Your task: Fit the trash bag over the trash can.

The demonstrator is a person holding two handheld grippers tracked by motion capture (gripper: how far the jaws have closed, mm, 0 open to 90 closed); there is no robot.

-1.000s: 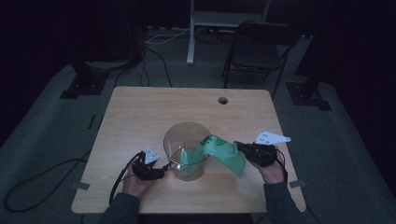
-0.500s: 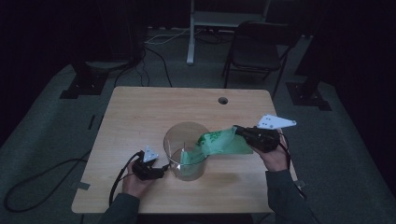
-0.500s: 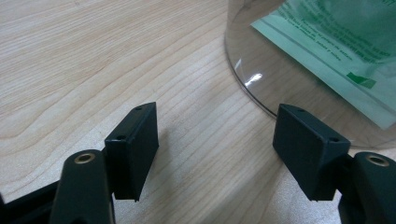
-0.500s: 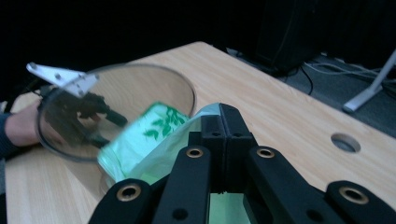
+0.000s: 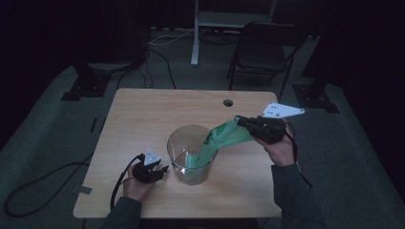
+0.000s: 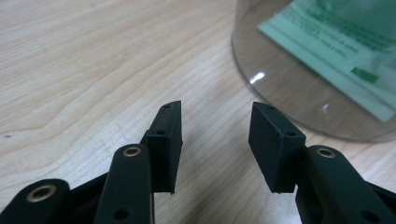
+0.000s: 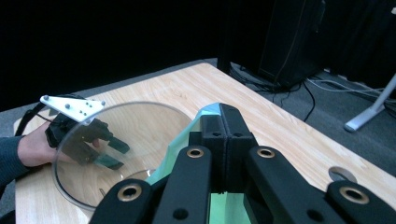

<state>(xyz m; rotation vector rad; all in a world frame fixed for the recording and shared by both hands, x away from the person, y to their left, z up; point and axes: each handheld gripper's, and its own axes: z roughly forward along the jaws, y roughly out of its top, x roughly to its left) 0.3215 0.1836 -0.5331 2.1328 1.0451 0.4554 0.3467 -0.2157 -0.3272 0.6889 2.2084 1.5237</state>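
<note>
A clear round container point(image 5: 191, 157) stands on the wooden table point(image 5: 143, 119) near its front. A green plastic bag point(image 5: 224, 136) runs from inside it up over the rim to my right gripper point(image 5: 237, 121), which is shut on the bag's upper end and held above the table to the right. In the right gripper view the jaws point(image 7: 224, 116) meet on the green film point(image 7: 175, 149). My left gripper point(image 5: 164, 169) rests left of the container, close to its wall point(image 6: 289, 107). Its jaws point(image 6: 215, 126) have just been closing; they stand apart with nothing between them.
A round cable hole point(image 5: 228, 102) sits near the table's far edge. Beyond the table stand a dark chair point(image 5: 265, 47) and a white desk leg point(image 5: 195, 33), with cables on the floor. The left gripper's cable point(image 5: 119, 181) trails toward the table's front left.
My right gripper has risen and moved back with the bag, drawing it taut up out of the container. The left hand has stayed by the container.
</note>
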